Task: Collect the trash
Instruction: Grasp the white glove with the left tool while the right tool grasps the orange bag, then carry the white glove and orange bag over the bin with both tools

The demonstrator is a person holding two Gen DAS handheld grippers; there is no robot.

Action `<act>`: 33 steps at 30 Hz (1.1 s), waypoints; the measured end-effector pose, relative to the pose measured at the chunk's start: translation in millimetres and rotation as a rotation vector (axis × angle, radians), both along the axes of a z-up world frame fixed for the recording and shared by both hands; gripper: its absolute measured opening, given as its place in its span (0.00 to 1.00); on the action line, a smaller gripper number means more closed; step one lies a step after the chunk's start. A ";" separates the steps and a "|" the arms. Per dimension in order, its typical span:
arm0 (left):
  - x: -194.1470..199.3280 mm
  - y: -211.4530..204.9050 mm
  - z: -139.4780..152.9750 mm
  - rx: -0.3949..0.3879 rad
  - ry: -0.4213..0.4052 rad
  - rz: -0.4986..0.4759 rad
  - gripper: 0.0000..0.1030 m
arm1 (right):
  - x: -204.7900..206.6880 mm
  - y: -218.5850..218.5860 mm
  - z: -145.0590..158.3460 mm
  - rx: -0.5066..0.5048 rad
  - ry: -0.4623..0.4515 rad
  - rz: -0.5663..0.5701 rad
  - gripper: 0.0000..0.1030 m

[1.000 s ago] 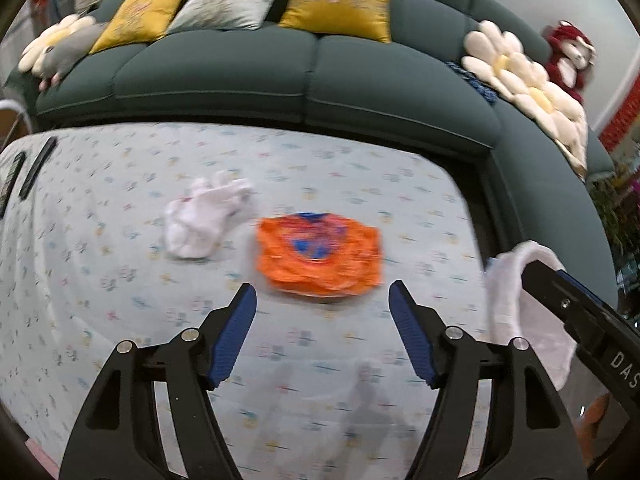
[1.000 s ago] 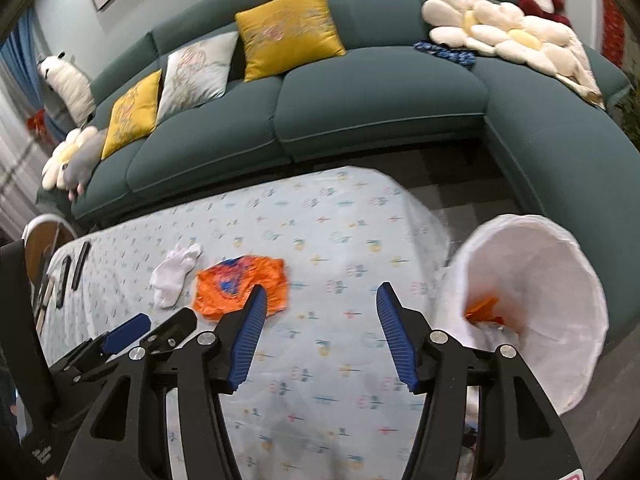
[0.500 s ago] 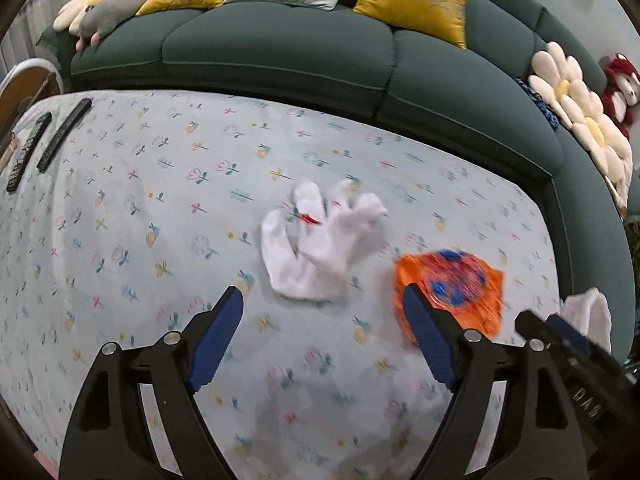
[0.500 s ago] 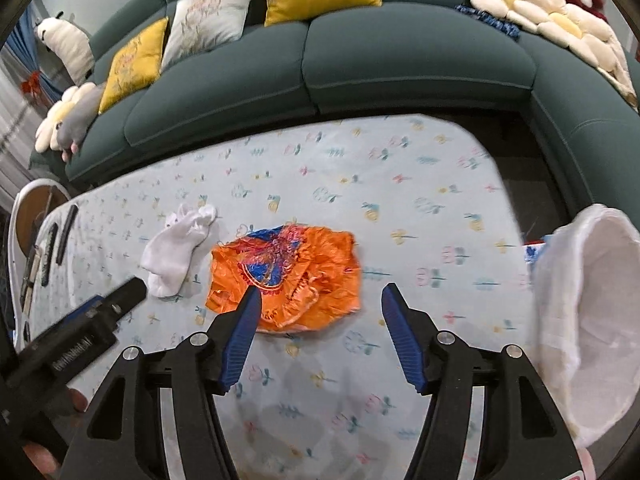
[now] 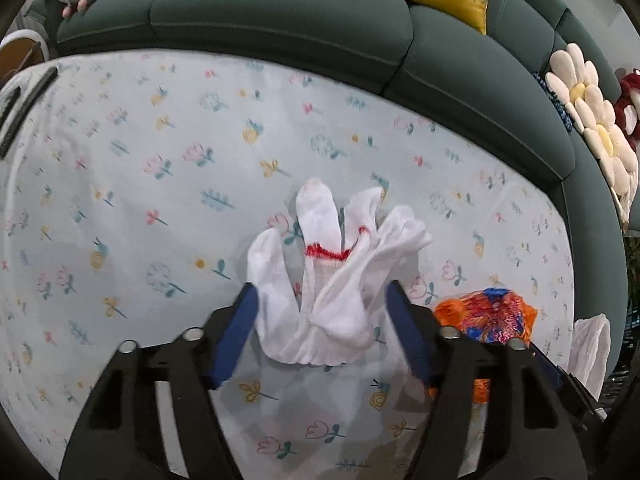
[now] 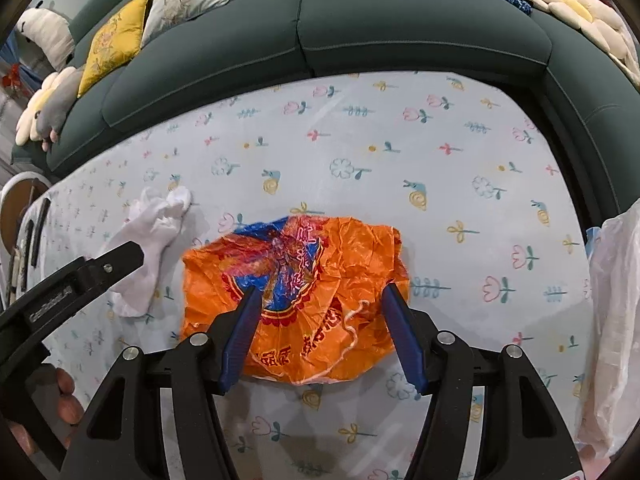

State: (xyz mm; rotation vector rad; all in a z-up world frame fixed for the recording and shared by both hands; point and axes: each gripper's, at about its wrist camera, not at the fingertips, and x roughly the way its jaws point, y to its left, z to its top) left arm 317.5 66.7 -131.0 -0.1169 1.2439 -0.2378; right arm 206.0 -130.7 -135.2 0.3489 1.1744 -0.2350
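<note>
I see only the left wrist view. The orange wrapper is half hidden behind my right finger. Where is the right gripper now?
Observer: The right gripper is open, its fingers on either side of the orange wrapper.
Operator: Is a bag ready for the trash?
Observer: Yes, a white bag hangs at the table's right edge.
Operator: What does the right view show of my gripper?
Observer: Your left gripper reaches the near end of the white gloves, and part of your hand shows below.

White glove [image 5: 324, 280] w/ red band — orange-blue wrapper [image 6: 296, 296].
</note>
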 end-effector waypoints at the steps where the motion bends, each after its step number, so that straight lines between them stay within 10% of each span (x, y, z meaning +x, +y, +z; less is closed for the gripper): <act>1: -1.4 -0.3 0.3 0.007 -0.016 0.002 0.53 | -0.5 0.1 -2.0 -0.005 0.004 -0.003 0.55; 8: -12.3 -8.3 0.4 0.003 -0.022 -0.054 0.25 | -8.7 6.6 -4.7 -0.068 0.001 0.001 0.39; 15: -49.0 -21.6 2.0 0.014 -0.019 -0.099 0.21 | -31.2 1.1 -3.7 -0.028 0.007 -0.006 0.19; 33: -162.5 -76.4 49.7 0.022 -0.077 -0.196 0.18 | -155.1 -59.2 45.7 0.051 -0.099 -0.151 0.15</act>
